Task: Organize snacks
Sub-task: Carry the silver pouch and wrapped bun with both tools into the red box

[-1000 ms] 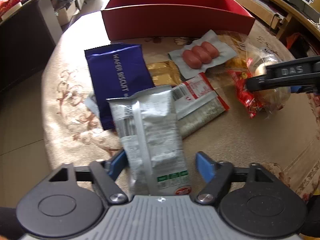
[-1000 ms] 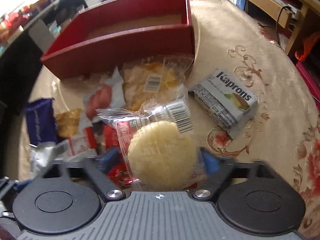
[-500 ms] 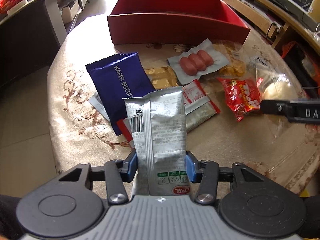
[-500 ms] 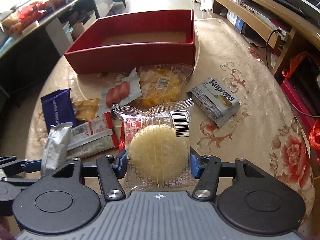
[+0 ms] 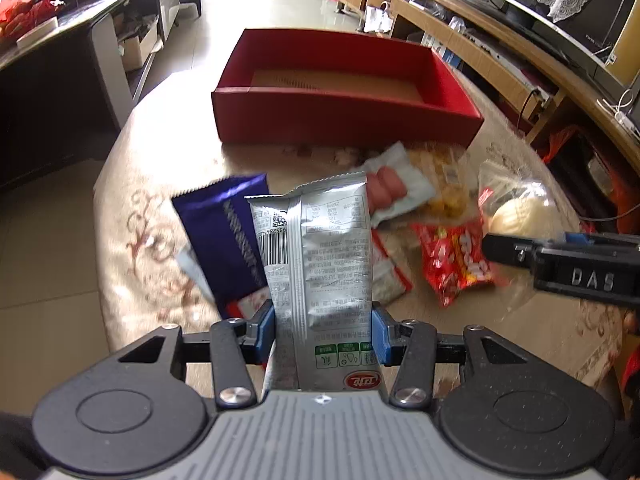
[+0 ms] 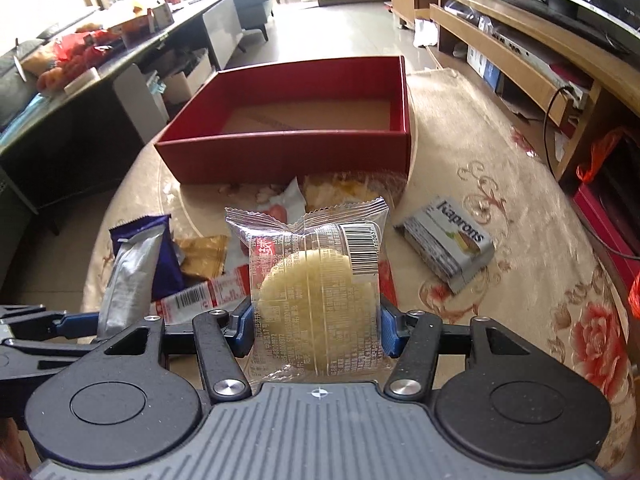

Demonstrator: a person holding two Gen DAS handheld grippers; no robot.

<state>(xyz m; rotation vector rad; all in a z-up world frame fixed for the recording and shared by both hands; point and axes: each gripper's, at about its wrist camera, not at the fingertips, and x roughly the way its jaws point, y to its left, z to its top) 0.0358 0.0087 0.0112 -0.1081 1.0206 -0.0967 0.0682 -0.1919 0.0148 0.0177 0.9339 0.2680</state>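
Note:
My left gripper [image 5: 323,330] is shut on a silver snack packet [image 5: 316,256], held above the table; the packet also shows in the right wrist view [image 6: 130,280]. My right gripper [image 6: 316,328] is shut on a clear-wrapped round yellow pastry [image 6: 316,280], also seen in the left wrist view [image 5: 520,210]. An open red box [image 5: 344,120] [image 6: 288,152] stands empty at the table's far side. Loose snacks lie between: a blue wafer packet [image 5: 224,236], a sausage pack [image 5: 394,190], a red candy bag [image 5: 456,260] and a grey Kaprons pack [image 6: 448,240].
The round table has a beige floral cloth [image 6: 500,160]. A dark counter [image 6: 60,92] stands on the left and a wooden TV shelf [image 6: 520,40] on the right. A gold packet [image 6: 202,254] and a yellow chips bag [image 6: 352,188] lie near the box.
Both grippers closed on their packets and lifted them up off the table; both views now look down on the box from higher.

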